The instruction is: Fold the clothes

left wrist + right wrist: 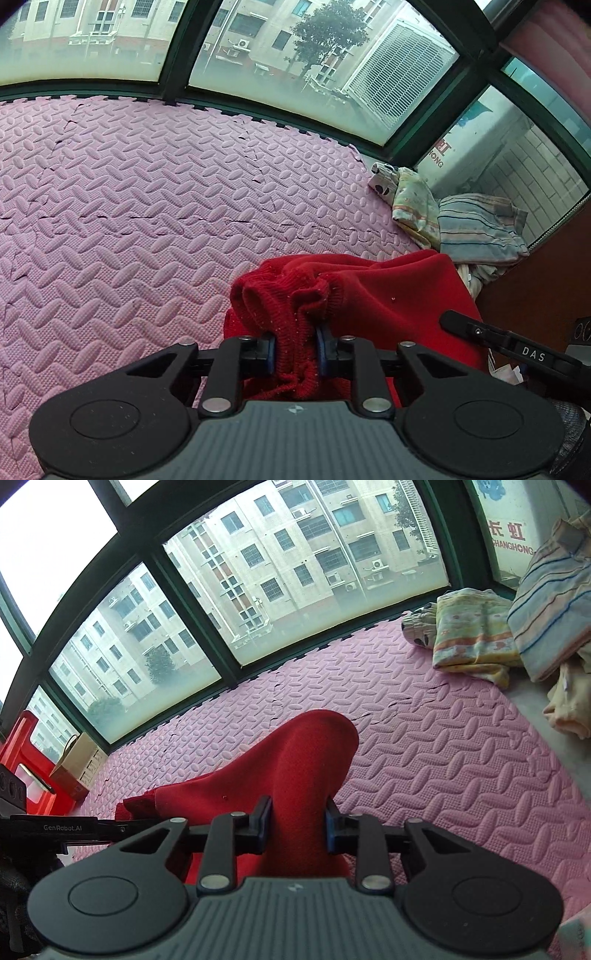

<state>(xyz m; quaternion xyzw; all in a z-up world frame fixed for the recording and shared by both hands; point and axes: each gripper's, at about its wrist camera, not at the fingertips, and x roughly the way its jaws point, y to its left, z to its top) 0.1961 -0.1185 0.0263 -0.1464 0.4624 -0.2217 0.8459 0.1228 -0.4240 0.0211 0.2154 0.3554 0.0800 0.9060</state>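
Red sweater [388, 291] bunched above pink foam mat [110, 221], held between both grippers. Left gripper [295, 343] clamped on ribbed knit edge. Right gripper [298, 825] clamped on smooth red fold. Folded clothes pile [476, 229] at 2 o'clock by window [277, 48], well apart from sweater.

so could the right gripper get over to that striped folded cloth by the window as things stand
Probably not yet: the right gripper is shut on the red sweater. The pink mat toward the striped cloth looks unobstructed.
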